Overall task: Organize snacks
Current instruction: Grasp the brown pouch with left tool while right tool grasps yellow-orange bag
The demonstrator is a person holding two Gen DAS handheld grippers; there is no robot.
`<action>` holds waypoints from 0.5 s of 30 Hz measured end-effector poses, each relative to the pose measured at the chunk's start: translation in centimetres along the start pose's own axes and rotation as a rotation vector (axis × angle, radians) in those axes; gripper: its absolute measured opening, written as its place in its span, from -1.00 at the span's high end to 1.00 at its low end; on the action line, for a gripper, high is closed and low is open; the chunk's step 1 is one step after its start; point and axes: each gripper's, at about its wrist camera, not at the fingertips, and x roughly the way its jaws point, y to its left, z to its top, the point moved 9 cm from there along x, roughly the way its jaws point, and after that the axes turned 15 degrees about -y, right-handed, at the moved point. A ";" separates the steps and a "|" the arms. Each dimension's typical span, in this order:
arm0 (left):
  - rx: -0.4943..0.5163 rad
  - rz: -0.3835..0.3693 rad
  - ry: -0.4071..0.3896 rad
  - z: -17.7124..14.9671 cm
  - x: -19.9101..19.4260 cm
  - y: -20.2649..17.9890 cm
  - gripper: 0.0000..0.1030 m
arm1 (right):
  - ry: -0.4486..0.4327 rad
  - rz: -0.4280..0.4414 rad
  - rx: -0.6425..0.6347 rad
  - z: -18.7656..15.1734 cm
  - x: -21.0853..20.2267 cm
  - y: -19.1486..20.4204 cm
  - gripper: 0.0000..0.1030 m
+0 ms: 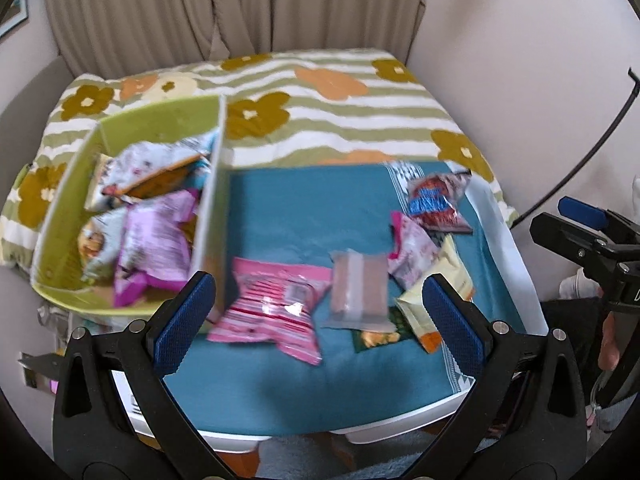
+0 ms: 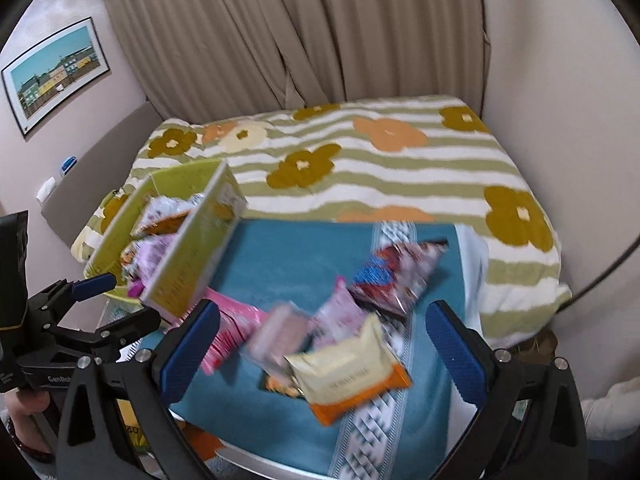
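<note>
A green box (image 1: 64, 216) (image 2: 188, 264) holding several snack packets stands at the left of a teal cloth (image 1: 304, 220) (image 2: 288, 256). Loose on the cloth lie a pink striped packet (image 1: 272, 312) (image 2: 228, 332), a clear pouch of brown contents (image 1: 360, 292) (image 2: 276, 332), a pale pink packet (image 1: 412, 256) (image 2: 340, 316), a cream and orange packet (image 1: 440, 304) (image 2: 352, 372) and a red and blue packet (image 1: 436, 200) (image 2: 396, 276). My left gripper (image 1: 320, 320) (image 2: 100, 300) hangs open above the near packets, with nothing between its pads. My right gripper (image 2: 324, 344) (image 1: 584, 224) is open over the cream packet, also with nothing in it.
The cloth covers a small white table (image 1: 360, 428) set against a bed with a striped, flowered blanket (image 1: 340, 120) (image 2: 380, 168). Beige curtains (image 2: 300, 32) hang behind. A framed picture (image 2: 56, 76) is on the left wall. A black cable (image 1: 600, 144) runs at the right.
</note>
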 end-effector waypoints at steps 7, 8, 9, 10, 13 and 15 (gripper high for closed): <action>0.008 -0.051 0.110 -2.5 4.7 -2.5 -0.87 | 0.073 -0.004 0.214 -4.6 1.1 -3.8 -0.99; 0.013 -0.063 0.133 -3.0 5.6 -2.7 -0.86 | 0.084 -0.005 0.252 -5.3 1.5 -4.1 -0.99; 0.018 -0.072 0.150 -3.3 6.4 -3.0 -0.82 | 0.094 -0.018 0.282 -6.0 1.9 -4.4 -0.99; 0.024 -0.080 0.168 -3.7 7.1 -3.2 -0.68 | 0.101 -0.031 0.307 -6.6 2.3 -4.7 -0.99; 0.027 -0.105 0.227 -4.8 9.6 -3.6 -0.57 | 0.121 -0.048 0.377 -7.9 3.2 -5.1 -0.99; 0.026 -0.122 0.260 -5.4 10.9 -3.8 -0.57 | 0.137 -0.056 0.408 -8.5 4.0 -5.2 -0.99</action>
